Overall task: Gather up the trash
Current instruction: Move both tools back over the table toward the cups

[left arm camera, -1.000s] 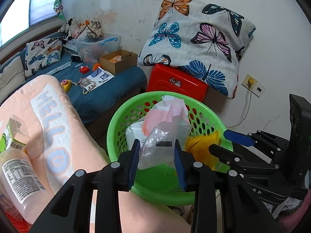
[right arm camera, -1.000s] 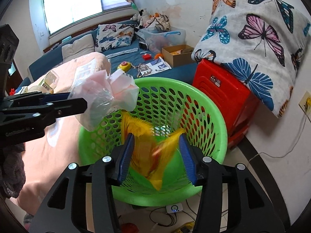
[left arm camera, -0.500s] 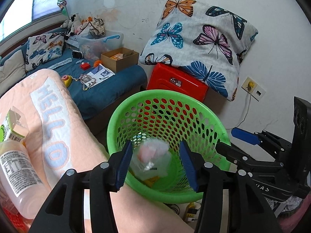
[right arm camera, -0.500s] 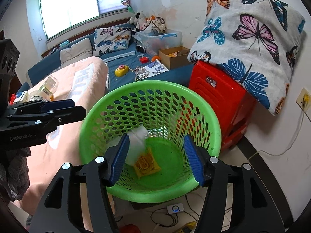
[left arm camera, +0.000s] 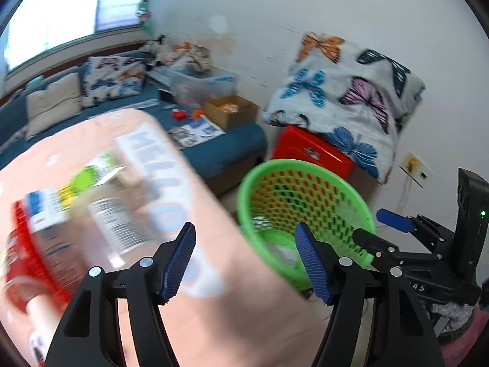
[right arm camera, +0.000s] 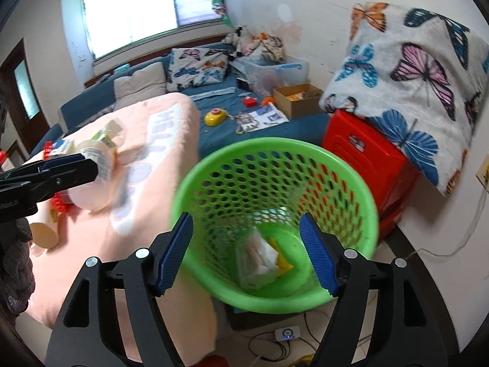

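A green perforated basket stands on the floor beside the peach blanket; it also shows in the left wrist view. Inside lie a clear plastic bag with pink paper and a yellow wrapper. My right gripper is open and empty above the basket's near rim. My left gripper is open and empty over the blanket's edge, left of the basket. Blurred on the blanket lie a plastic bottle, a small carton and red packaging. The bottle shows in the right wrist view too.
The peach "HELLO" blanket covers the surface on the left. A red plastic box under a butterfly pillow stands behind the basket by the wall. A blue sofa holds toys, papers and a cardboard box. Cables and a small device lie on the floor.
Both grippers opened and dropped the plastic bag and the yellow wrapper into the basket. The left gripper has since swung left over the blanket; the right has pulled back a little.
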The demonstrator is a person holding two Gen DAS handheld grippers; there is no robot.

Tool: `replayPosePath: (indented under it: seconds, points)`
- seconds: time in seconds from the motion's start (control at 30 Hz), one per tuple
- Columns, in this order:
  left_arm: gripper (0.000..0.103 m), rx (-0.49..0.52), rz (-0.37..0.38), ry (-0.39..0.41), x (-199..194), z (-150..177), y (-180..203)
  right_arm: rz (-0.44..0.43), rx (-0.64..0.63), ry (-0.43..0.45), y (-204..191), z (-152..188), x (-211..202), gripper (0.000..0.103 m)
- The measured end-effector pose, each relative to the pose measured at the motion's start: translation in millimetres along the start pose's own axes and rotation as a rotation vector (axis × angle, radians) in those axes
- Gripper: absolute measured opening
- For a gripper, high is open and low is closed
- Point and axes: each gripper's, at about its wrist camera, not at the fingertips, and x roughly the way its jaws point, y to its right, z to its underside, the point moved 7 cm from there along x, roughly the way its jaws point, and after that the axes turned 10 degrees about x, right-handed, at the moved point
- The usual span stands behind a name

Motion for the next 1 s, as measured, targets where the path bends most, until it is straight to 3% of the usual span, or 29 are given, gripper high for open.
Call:
replayPosePath:
  seconds: [0.37,0.6,1.0]
  points:
    - [0.068,-0.154,-0.211,0.016,-79,55,-105,-0.165,-0.119,-0.029,-101,10,0,0.075]
    - [0.068,-0.273,-0.325,0.022,-130,103,-168,-0.287,-0.197,-0.094,-175,27,5,0.075]
    - [0.068,-0.437,-0.414,0.025,-177,169,-236,-0.433,-0.351,-0.221,-289,61,22,0.075]
